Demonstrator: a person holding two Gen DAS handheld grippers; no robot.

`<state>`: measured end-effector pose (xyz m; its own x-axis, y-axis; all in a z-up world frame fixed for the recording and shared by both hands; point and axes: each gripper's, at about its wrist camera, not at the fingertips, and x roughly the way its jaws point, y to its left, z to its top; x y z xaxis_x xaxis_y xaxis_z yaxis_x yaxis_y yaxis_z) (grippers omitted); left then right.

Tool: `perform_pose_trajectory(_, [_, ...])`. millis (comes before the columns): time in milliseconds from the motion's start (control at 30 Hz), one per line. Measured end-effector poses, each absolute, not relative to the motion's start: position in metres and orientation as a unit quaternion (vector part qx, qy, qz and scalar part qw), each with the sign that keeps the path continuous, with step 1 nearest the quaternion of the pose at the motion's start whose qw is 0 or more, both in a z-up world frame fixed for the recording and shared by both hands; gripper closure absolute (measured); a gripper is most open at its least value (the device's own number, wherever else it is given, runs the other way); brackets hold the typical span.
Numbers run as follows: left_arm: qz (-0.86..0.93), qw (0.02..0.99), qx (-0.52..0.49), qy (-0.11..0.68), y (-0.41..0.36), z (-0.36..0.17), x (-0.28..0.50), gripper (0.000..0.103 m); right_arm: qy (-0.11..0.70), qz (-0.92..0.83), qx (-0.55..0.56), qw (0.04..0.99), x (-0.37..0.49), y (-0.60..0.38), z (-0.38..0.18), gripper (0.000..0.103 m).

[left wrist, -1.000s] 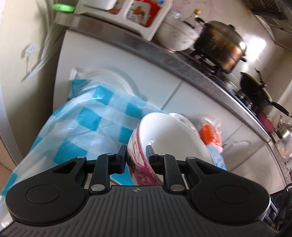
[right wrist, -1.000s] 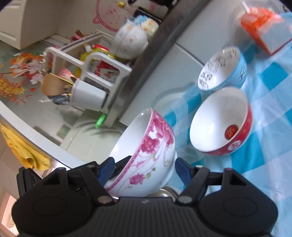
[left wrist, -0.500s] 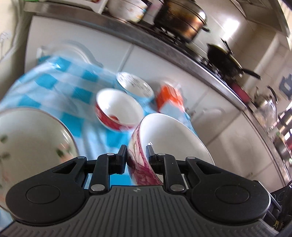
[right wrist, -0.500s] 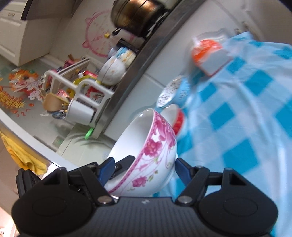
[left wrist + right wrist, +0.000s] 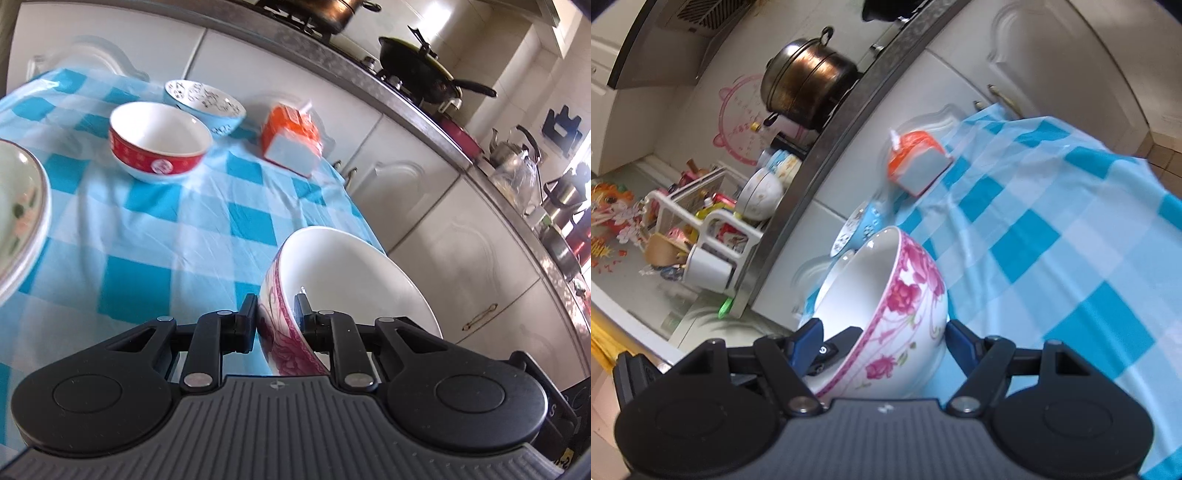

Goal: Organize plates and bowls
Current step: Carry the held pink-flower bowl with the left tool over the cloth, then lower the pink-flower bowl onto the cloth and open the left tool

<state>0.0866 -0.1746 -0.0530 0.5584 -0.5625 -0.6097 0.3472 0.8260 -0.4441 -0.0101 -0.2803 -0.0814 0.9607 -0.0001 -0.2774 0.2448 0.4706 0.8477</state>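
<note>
My left gripper [image 5: 275, 314] is shut on the rim of a white bowl with a maroon flower pattern [image 5: 351, 288], held above the right edge of the blue checked tablecloth [image 5: 155, 240]. A red bowl [image 5: 159, 142] and a blue patterned bowl [image 5: 205, 103] stand together on the far side of the cloth. In the right wrist view my right gripper [image 5: 890, 339] is shut on a pink-flowered bowl [image 5: 886, 295], one finger inside and one against its outer wall. The blue patterned bowl [image 5: 860, 229] peeks out behind it.
An orange tissue pack [image 5: 291, 144] lies near the cabinets. A green-flowered dish [image 5: 18, 214] sits at the cloth's left edge. On the counter are a black pan [image 5: 417, 70], a kettle [image 5: 513, 151], a steel pot [image 5: 805, 88] and a white rack [image 5: 701, 229].
Both grippers swung across the table with their bowls still held. The left view turned right, bringing the red and blue bowls into sight. The right view swung toward the orange pack.
</note>
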Motion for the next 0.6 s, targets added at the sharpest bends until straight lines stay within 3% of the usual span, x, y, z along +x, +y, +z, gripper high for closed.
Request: perform_pose_trajectory(600, [-0.251,0.865,-0.136,0.413,-0.185,-0.084,0.084,0.087,0.144,-0.085,0.512,0.842,-0.017,-0.286,-0.108,0.029])
